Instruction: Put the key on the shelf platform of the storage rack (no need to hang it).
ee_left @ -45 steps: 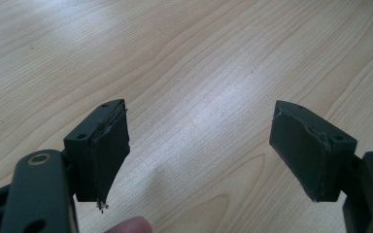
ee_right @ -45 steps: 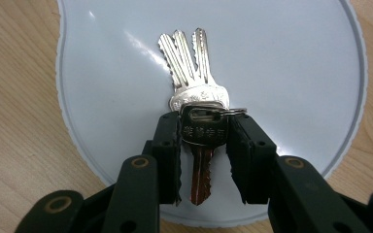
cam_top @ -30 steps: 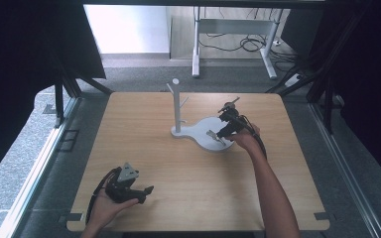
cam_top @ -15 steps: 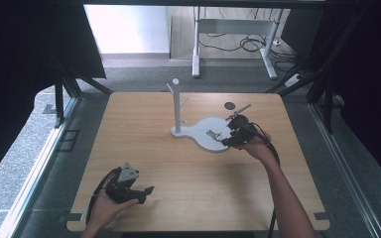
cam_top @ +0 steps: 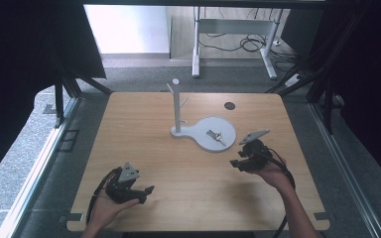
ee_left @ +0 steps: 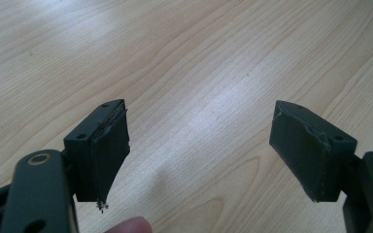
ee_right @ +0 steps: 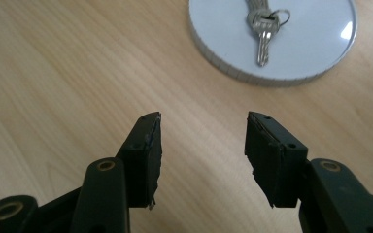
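Your right gripper (cam_top: 239,163) has pulled back off the white stand base (cam_top: 225,145) since a second ago, and now sits over bare table (cam_top: 178,188), jaws partly open, holding nothing. Keys (ee_right: 263,24) lie on that base, at about 1 o'clock from the jaws, well apart. Your left gripper (cam_top: 146,192) hasn't budged, jaws wide, empty.

In the right gripper view, the white round base (ee_right: 296,43) runs off the top edge, and the key bunch (ee_right: 263,24) lying on it is cut there too, so its upper part stays unseen. In the high view the keys (cam_top: 215,136) are too small to count. A fingertip (ee_left: 128,225) is clipped by the bottom edge of the left gripper view.
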`<action>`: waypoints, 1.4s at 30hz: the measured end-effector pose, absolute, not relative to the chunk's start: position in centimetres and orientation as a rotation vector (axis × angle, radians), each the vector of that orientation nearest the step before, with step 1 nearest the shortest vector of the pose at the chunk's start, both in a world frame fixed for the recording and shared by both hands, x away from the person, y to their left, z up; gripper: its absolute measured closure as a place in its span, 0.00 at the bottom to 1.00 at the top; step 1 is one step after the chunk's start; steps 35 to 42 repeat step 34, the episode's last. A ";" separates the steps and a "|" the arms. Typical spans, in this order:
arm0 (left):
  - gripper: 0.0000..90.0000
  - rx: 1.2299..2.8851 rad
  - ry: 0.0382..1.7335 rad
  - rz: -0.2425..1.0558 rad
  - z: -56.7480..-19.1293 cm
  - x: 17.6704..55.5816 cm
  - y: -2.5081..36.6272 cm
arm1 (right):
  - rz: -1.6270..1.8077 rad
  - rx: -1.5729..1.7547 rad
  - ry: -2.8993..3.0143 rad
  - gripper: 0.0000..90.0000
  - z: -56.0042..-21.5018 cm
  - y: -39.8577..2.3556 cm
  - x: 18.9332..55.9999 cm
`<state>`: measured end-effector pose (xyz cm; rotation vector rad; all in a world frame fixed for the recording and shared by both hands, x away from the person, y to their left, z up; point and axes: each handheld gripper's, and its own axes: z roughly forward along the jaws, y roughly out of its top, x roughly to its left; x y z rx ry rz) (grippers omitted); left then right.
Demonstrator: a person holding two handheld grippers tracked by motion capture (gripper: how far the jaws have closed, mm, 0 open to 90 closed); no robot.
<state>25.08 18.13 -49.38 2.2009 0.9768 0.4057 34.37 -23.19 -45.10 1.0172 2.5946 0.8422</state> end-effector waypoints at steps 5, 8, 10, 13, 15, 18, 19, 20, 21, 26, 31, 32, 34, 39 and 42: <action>0.25 2.209 0.980 0.407 -49.6 25.2 18.1 | 0.888 1.052 2.574 0.54 -46.3 -24.7 32.5; 0.25 2.215 0.981 0.406 -49.6 25.2 18.0 | 0.925 1.078 2.557 0.54 -47.4 -25.6 31.5; 0.25 2.216 0.982 0.404 -49.7 25.2 18.0 | 0.931 1.096 2.549 0.54 -48.2 -26.1 30.9; 0.25 2.216 0.987 0.404 -49.8 25.2 18.0 | 0.936 1.119 2.539 0.54 -49.3 -26.8 30.1; 0.25 2.214 0.991 0.402 -49.9 25.2 18.0 | 0.940 1.135 2.538 0.54 -49.8 -27.2 29.8; 0.25 2.226 0.991 0.405 -50.0 25.3 18.0 | 0.945 1.161 2.526 0.55 -50.8 -27.9 29.5; 0.25 2.222 0.995 0.406 -50.0 25.3 17.9 | 0.941 1.169 2.531 0.55 -51.0 -28.1 29.5; 0.25 2.224 0.994 0.404 -50.0 25.3 17.9 | 0.929 1.169 2.536 0.55 -51.2 -28.1 29.5; 0.25 2.227 0.997 0.405 -50.1 25.3 17.8 | 0.917 1.173 2.537 0.55 -51.5 -28.3 29.5; 0.25 2.245 0.991 0.406 -50.2 25.4 17.6 | 0.920 1.187 2.520 0.55 -52.1 -28.6 29.6; 0.25 2.239 0.988 0.406 -50.2 25.3 17.6 | 0.923 1.171 2.503 0.55 -51.8 -28.3 29.4; 0.25 2.238 0.988 0.405 -50.2 25.3 17.6 | 0.926 1.169 2.503 0.55 -51.8 -28.3 29.4; 0.25 2.239 0.987 0.406 -50.1 25.3 17.6 | 0.924 1.153 2.501 0.54 -51.8 -28.1 29.4; 0.25 2.239 0.987 0.406 -50.1 25.3 17.6 | 0.924 1.153 2.501 0.54 -51.8 -28.1 29.4; 0.25 2.239 0.987 0.406 -50.1 25.3 17.6 | 0.924 1.153 2.501 0.54 -51.8 -28.1 29.4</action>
